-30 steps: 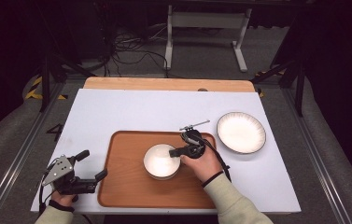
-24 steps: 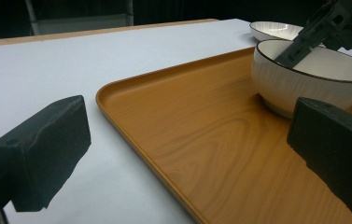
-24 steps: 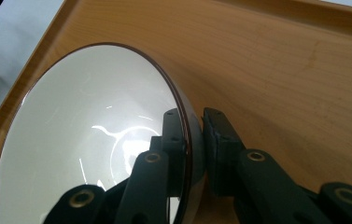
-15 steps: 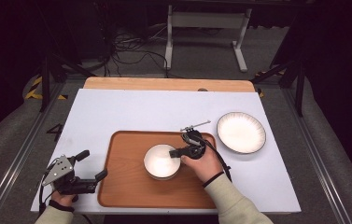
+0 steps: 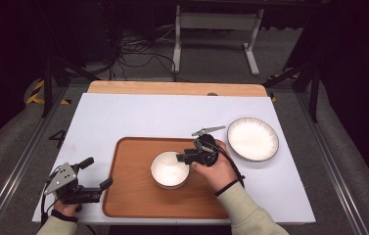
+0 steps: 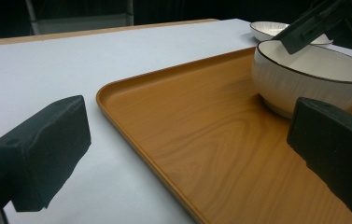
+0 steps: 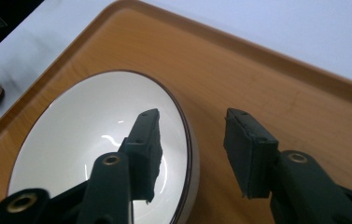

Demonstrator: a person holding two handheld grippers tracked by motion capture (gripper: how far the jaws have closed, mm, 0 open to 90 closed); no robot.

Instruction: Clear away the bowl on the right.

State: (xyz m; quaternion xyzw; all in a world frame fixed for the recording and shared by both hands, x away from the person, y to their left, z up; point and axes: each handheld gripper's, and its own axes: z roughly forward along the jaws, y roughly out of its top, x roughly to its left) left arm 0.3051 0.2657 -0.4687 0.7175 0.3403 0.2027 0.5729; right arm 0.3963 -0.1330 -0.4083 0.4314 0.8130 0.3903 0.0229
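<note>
Nearest the person, the left gripper (image 5: 96, 178) rests on the white counter (image 5: 123, 117) just beside the left edge of the wooden tray (image 5: 133, 196), its jaws spread wide with nothing between them; in the left gripper view they frame the tray's rounded corner and bare wood. A little farther in, the white bowl (image 5: 170, 170) with a dark rim stands upright on the tray, right of the tray's middle, and it is empty, its glazed inside showing only reflections. The right gripper (image 5: 188, 157) is at the bowl's right rim: its jaws have just been opening and now stand apart astride the rim, one pad hanging over the inside of the bowl and the other outside over the tray, neither pressing on the wall as far as the right gripper view shows. The rest of the tray carries nothing else. Beyond and to the right, off the tray on the counter, lies a shallow white plate (image 5: 253, 138), also empty, well apart from the bowl. Behind that a strip of bare wood (image 5: 172, 88) edges the counter's far side.
</note>
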